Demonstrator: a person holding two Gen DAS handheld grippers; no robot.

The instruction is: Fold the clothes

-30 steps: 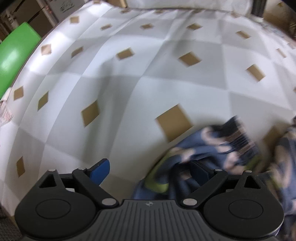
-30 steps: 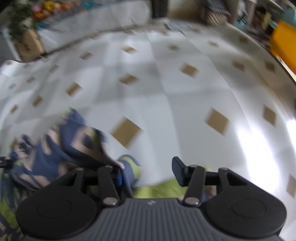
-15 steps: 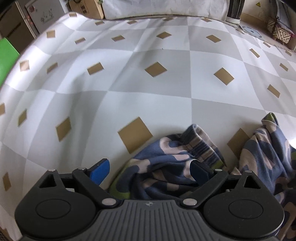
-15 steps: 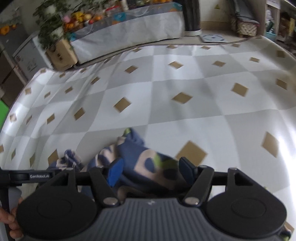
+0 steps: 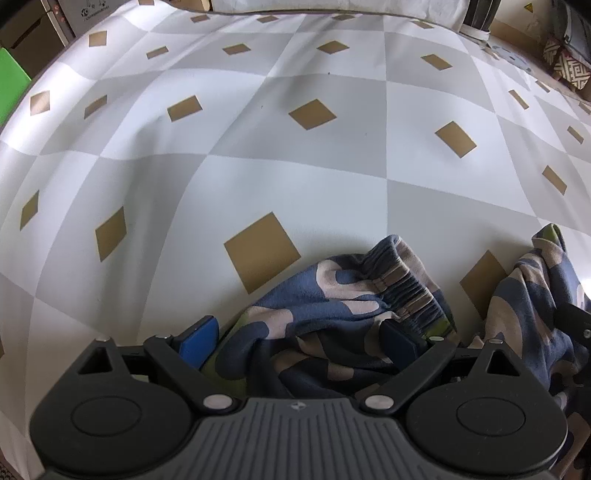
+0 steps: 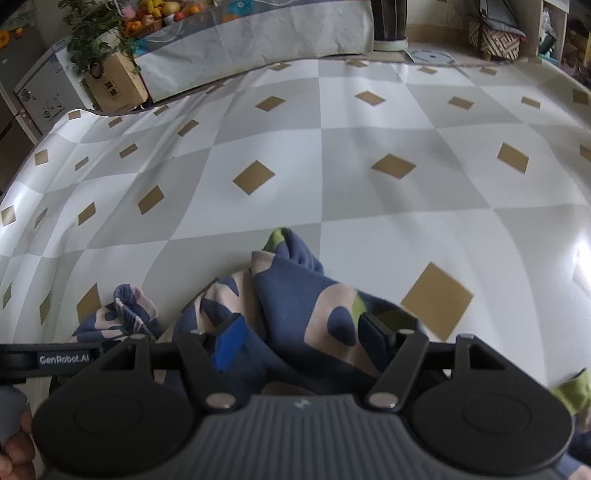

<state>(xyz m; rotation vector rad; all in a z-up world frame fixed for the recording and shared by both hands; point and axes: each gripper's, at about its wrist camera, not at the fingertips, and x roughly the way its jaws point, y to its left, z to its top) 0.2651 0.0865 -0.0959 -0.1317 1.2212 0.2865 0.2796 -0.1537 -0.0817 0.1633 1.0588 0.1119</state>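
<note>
Room: a floor (image 6: 388,122) covered in large white and grey checks with small tan diamonds; at the far edge, a cloth-draped bench (image 6: 258,33) carrying fruit, and a leafy plant in a cardboard box (image 6: 114,81).
Right gripper (image 6: 301,334): jaws stand partly apart, having just been opening. Camouflage cloth in blue, beige and green bulges up between them. The blue pad (image 6: 229,345) sits against the fabric; whether either pad presses it cannot be told, so this reads as a loose straddle, not a pinch.
Left gripper (image 5: 295,338): jaws set wide, with a bunched part of the same garment between them. No squeeze is visible.
Garment (image 5: 351,291): a crumpled camouflage piece with a ribbed elastic band (image 5: 406,291), lying on the floor just ahead of and under both grippers. A second heap of it (image 5: 535,295) lies to the right in the left view.
Step in hand: judged to be an early one, taking hold of the heap so it can be spread. No fold is made yet.
Next move calls for: closing each gripper on a single edge, ideally the band, then drawing the two grips apart to flatten the cloth.
Pose: both grippers tip steeply down toward the floor, side by side; fingers of the person's hand (image 6: 14,454) show at the lower left of the right view.
</note>
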